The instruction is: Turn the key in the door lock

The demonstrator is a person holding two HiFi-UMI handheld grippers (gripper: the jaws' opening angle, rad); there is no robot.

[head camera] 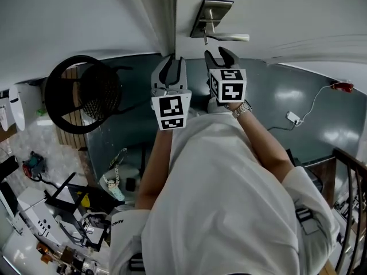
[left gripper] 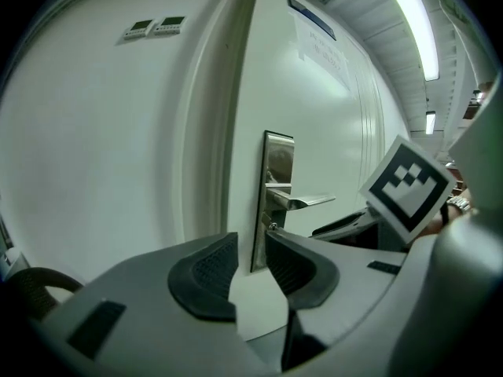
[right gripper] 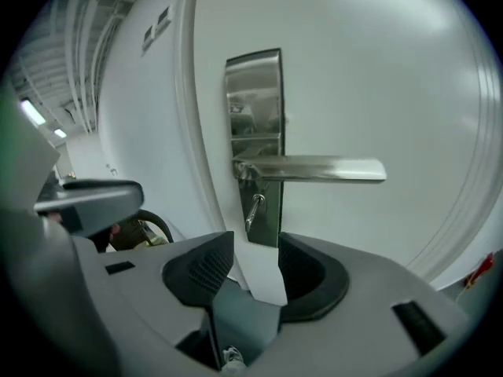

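Observation:
A steel lock plate [head camera: 211, 17] with a lever handle [head camera: 232, 37] sits on the white door. A small key [head camera: 205, 39] hangs from the plate below the lever. My right gripper [head camera: 219, 57] is just beneath the key and lever, jaws apart with nothing between them. In the right gripper view the key [right gripper: 254, 210] stands a short way ahead of the pads [right gripper: 206, 267], apart from them. My left gripper [head camera: 172, 67] is to the left, near the door's edge, jaws also parted and empty. The left gripper view shows the plate [left gripper: 277, 181] edge-on ahead.
The door frame [head camera: 166, 16] runs up just left of the lock. A black round mesh chair [head camera: 83, 93] stands at the left. A white adapter with its cable [head camera: 293, 117] lies on the floor at right. Clutter [head camera: 63, 222] fills the lower left; a railing [head camera: 351, 205] stands at right.

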